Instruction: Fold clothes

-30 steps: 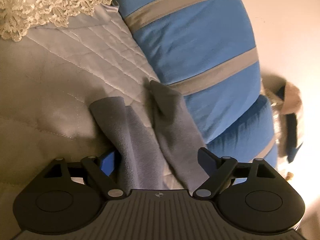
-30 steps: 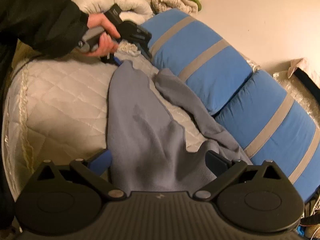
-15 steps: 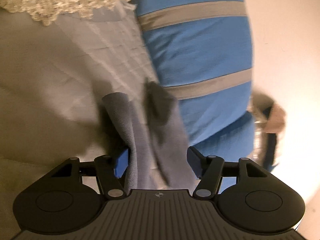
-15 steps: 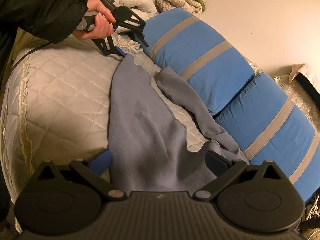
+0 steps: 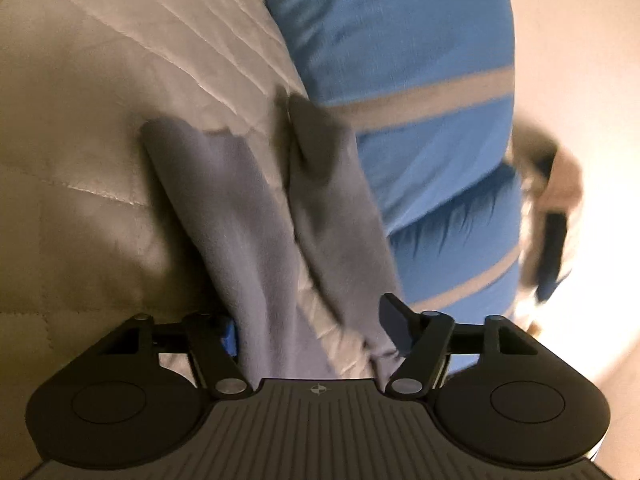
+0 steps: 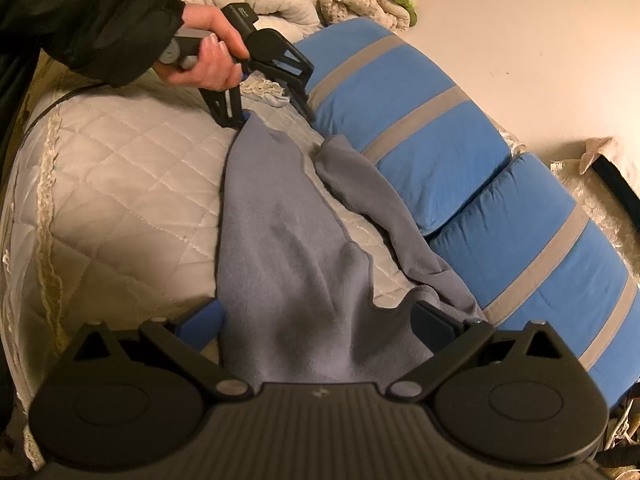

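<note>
A: Left wrist view: the grey garment runs away from the left gripper in two long strips over the quilted bed cover, beside the blue striped cushion. Its jaws have just been closing and stand about half open; cloth lies between the fingers, but this blurred view does not show whether the pads press on it.

B: Right wrist view: the same garment stretches lengthwise from the right gripper to the left gripper, held by a hand in a dark sleeve. The right jaws stand wide, with the near hem between them; no pinch is visible.

A: Where does the long axis lie?

B: Along the line joining the two grippers, parallel to the cushions. The far end sits at the left fingers, the near end at the right.

A: So each hand is nearest its own end.

B: Yes; a fold would likely bring one end over the other along that axis.
</note>
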A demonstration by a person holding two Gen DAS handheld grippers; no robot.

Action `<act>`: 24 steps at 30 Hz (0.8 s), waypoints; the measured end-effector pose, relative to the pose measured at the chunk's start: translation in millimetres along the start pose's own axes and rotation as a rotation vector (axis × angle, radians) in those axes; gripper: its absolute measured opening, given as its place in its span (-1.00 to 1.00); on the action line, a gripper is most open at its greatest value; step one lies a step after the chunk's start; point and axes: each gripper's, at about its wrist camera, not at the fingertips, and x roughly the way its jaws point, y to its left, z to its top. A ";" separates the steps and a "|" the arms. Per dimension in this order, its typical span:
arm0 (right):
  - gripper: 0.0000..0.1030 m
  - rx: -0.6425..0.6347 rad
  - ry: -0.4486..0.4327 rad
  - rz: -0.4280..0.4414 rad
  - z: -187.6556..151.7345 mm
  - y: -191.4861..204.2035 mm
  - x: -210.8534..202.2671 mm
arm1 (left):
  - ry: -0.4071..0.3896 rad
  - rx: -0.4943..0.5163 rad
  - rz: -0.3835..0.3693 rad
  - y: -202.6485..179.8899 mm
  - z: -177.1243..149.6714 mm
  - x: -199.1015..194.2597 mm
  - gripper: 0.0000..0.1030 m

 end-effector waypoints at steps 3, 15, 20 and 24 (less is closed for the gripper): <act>1.00 -0.002 0.003 0.001 -0.3 -0.5 -0.5 | -0.018 0.000 0.050 0.6 -2.2 -7.5 -0.60; 1.00 -0.149 -0.025 -0.005 -2.6 11.6 -11.9 | -0.218 0.099 0.117 -23.7 -9.3 -43.2 -0.95; 1.00 -0.302 -0.023 -0.053 -3.8 24.5 -16.9 | -0.245 0.131 0.139 -34.4 -12.1 -43.6 -0.96; 1.00 -0.402 -0.013 -0.074 -10.0 27.3 -23.1 | -0.250 0.112 0.175 -38.1 -13.2 -45.9 -0.96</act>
